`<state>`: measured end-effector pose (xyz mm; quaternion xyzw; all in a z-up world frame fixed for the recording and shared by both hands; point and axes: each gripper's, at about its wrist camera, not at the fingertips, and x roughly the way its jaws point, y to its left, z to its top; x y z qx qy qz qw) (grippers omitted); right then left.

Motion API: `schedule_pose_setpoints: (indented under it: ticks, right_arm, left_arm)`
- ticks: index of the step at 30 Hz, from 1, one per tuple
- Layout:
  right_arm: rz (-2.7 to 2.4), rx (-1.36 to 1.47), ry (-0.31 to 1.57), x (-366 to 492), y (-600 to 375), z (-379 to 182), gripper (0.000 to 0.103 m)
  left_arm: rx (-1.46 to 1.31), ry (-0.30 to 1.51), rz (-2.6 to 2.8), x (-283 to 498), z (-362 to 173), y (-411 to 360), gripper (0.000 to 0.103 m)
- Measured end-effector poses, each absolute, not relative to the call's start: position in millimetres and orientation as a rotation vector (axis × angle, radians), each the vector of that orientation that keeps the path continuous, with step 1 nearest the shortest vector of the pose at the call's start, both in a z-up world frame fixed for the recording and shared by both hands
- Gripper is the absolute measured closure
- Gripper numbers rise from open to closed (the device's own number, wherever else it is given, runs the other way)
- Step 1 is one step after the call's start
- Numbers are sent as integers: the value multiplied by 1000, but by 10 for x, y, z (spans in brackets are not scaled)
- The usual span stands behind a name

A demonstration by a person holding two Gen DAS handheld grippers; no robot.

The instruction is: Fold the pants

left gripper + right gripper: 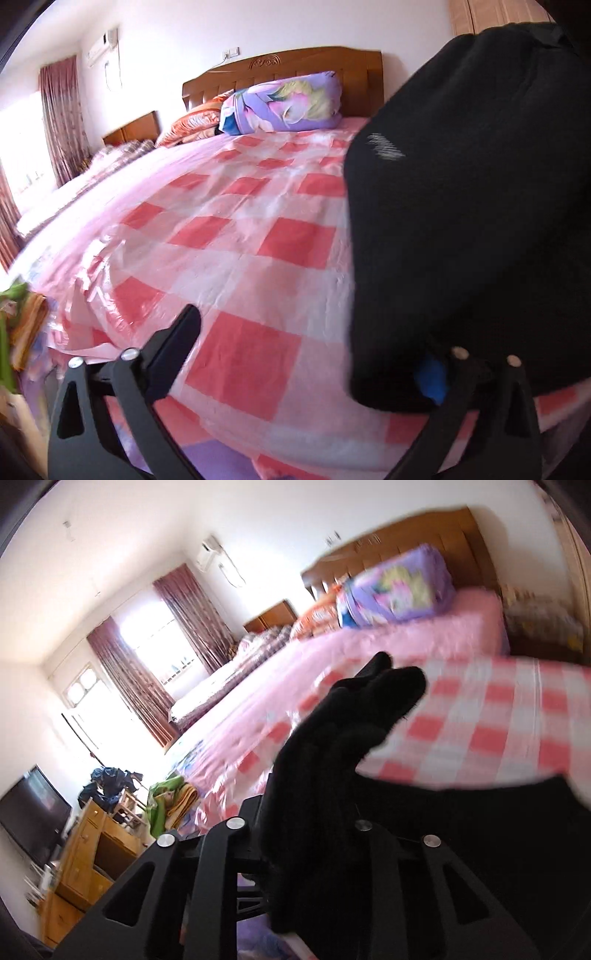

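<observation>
Black pants (461, 206) hang over the checked bed (236, 236); the left gripper (317, 354) gapes wide, its right finger behind the cloth.

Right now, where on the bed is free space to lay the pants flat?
The checkered cover is bare between the black pants and the bed's left edge, up to the purple pillow. The pants crowd its right side.

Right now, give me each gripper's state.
Left gripper: jaws wide open, holding nothing; the black pants overlap its right finger.
Right gripper: jaws closed on a bunched fold of the black pants.
</observation>
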<state>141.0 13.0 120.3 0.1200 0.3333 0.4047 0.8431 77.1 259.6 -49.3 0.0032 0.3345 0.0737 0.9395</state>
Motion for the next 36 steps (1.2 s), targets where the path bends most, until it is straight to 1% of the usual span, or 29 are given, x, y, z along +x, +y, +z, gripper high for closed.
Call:
schedule_pose_setpoints:
  ticks: [2, 3, 6, 9, 11, 15, 16, 21, 25, 28, 31, 32, 33, 35, 36]
  right_arm:
    - [864, 222, 673, 1351, 95, 1323, 86]
    - [862, 216, 668, 1345, 64, 1322, 86]
    - [818, 219, 667, 1268, -149, 1150, 86]
    - [733, 300, 690, 1137, -651, 741, 86]
    - [671, 376, 743, 1072, -958, 331, 86]
    - [597, 482, 886, 1068, -1249, -393, 86]
    - [607, 509, 874, 1050, -1283, -456, 86]
    - [620, 464, 849, 1026, -1214, -389, 86]
    - [622, 495, 858, 1044, -1245, -428, 86]
    - [620, 458, 831, 984, -1154, -271, 86]
    - [585, 447, 887, 1031, -1156, -307, 85]
    - [566, 427, 912, 1048, -1161, -354, 80]
    - [557, 415, 909, 1034, -1187, -373, 63]
    - [529, 390, 911, 992, -1248, -353, 50]
    - [522, 378, 911, 956, -1297, -313, 39]
  left_arm:
    - [-55, 685, 108, 745, -493, 2702, 1]
    - [-59, 678, 98, 729, -496, 2726, 1]
    - [-42, 672, 107, 698, -474, 2694, 1]
    - [14, 654, 121, 680, -399, 2585, 1]
    - [45, 654, 109, 691, -378, 2515, 1]
    - [142, 677, 119, 724, -441, 2319, 1]
    - [152, 672, 128, 726, -450, 2311, 1]
    - [114, 700, 124, 757, -444, 2380, 1]
    - [109, 702, 131, 759, -456, 2374, 1]
    - [98, 708, 127, 755, -458, 2389, 1]
    - [106, 723, 124, 752, -449, 2381, 1]
    - [131, 732, 120, 729, -428, 2360, 1]
    - [160, 740, 115, 705, -410, 2340, 1]
    - [257, 768, 102, 626, -373, 2302, 1]
    - [309, 778, 99, 574, -351, 2293, 1]
